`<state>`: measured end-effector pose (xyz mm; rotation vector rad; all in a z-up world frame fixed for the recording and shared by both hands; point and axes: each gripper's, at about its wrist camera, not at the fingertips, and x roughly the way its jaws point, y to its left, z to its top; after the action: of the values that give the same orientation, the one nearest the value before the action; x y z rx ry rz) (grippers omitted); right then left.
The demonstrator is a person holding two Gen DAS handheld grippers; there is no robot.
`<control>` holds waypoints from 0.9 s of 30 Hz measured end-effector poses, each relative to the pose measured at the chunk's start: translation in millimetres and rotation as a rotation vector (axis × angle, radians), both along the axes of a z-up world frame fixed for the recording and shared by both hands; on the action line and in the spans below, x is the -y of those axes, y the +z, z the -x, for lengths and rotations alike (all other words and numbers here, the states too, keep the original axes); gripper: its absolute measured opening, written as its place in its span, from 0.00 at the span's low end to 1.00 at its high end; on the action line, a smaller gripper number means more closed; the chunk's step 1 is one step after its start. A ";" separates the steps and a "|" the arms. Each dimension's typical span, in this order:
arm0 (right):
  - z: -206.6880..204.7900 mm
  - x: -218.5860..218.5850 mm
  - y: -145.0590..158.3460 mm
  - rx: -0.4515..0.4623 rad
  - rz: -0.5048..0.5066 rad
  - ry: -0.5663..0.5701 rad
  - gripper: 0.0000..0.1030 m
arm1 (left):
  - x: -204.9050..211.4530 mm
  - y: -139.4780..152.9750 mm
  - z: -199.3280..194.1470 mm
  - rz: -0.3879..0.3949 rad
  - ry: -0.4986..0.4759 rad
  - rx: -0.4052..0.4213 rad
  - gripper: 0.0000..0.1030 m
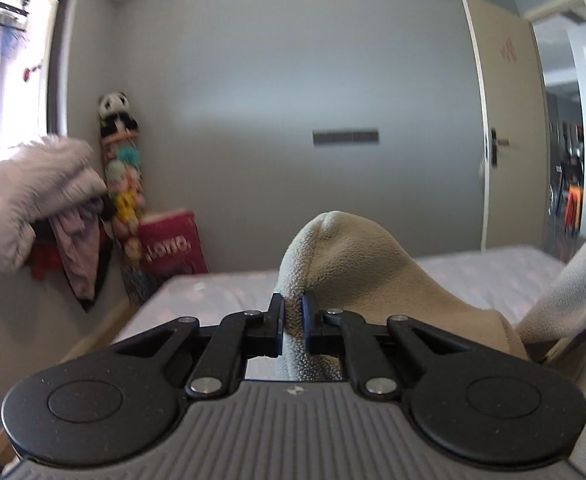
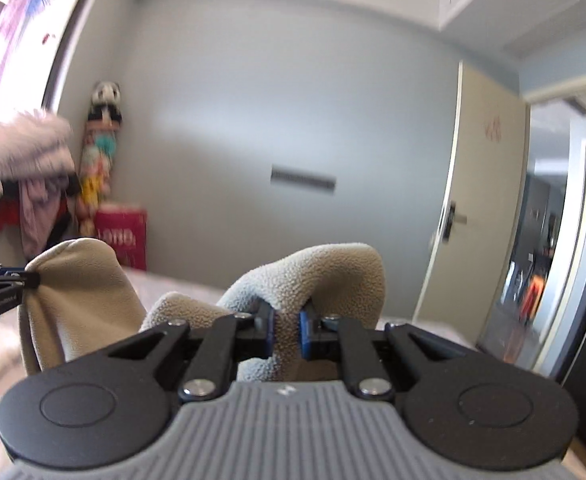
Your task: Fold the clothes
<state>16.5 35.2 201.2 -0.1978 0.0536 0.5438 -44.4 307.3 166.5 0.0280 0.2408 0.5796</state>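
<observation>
I have the beige fleece garment (image 1: 345, 248) lifted off the bed, pinched at two points along one edge. My left gripper (image 1: 292, 322) is closed narrow on a bunched fold of the fleece, and my right gripper (image 2: 286, 330) is clamped the same way on another bunch of it; in the right wrist view the left gripper (image 2: 21, 278) shows off to the left, with cloth sagging between the two holds. I judge this to be the lift-and-spread step: the garment is raised but not yet flat, so no fold has been made. The next move, as I see it, calls for drawing my two hands apart until the edge is taut, then lowering the fleece onto the mattress so it lies smooth before doubling it over. Gripping thick pile this way could let it slip if I pull hard.

Below the garment lies the pale lilac bed sheet (image 1: 213, 296), faintly patterned. Beyond the bed stands a plain grey wall (image 1: 273, 100). To the left of the bed, a heap of pinkish clothing (image 1: 33, 192) hangs by the bright window (image 1: 9, 72), with a panda plush (image 1: 113, 108) topping a column of soft toys and a red box (image 1: 173, 246) at the corner. To the right of the bed, a cream door (image 1: 509, 120) stands open.
</observation>
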 end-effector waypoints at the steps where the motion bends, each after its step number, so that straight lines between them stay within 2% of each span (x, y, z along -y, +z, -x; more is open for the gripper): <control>1: 9.3 -0.4 13.8 0.029 -0.015 0.004 0.13 | -2.8 15.5 4.3 -0.023 0.014 0.022 0.07; 3: 22.6 4.1 38.0 0.068 -0.057 0.009 0.13 | -9.6 44.9 11.0 -0.069 0.045 0.059 0.07; 6: 27.0 9.6 62.6 0.088 -0.086 -0.011 0.13 | -22.1 75.0 14.1 -0.101 0.077 0.068 0.07; 8: 21.1 12.4 69.2 0.076 -0.092 -0.042 0.13 | -31.9 80.8 8.4 -0.108 0.093 0.043 0.07; 10: 5.6 15.3 63.0 0.038 -0.092 -0.081 0.13 | -38.3 74.2 0.7 -0.102 0.106 0.011 0.07; 13: -26.0 17.1 34.6 -0.017 -0.056 -0.156 0.13 | -41.5 47.3 -15.6 -0.114 0.120 -0.044 0.07; 17: -68.8 16.5 -14.7 -0.094 0.012 -0.235 0.13 | -37.6 4.5 -45.7 -0.096 0.092 -0.127 0.07; 27: -179.7 59.5 -140.3 -0.380 0.131 -0.434 0.13 | -24.6 -124.7 -156.7 -0.040 -0.012 -0.381 0.07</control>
<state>196.2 -24.3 60.8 -0.2007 0.4914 0.1381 112.2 331.9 41.8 0.1800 0.5990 0.5646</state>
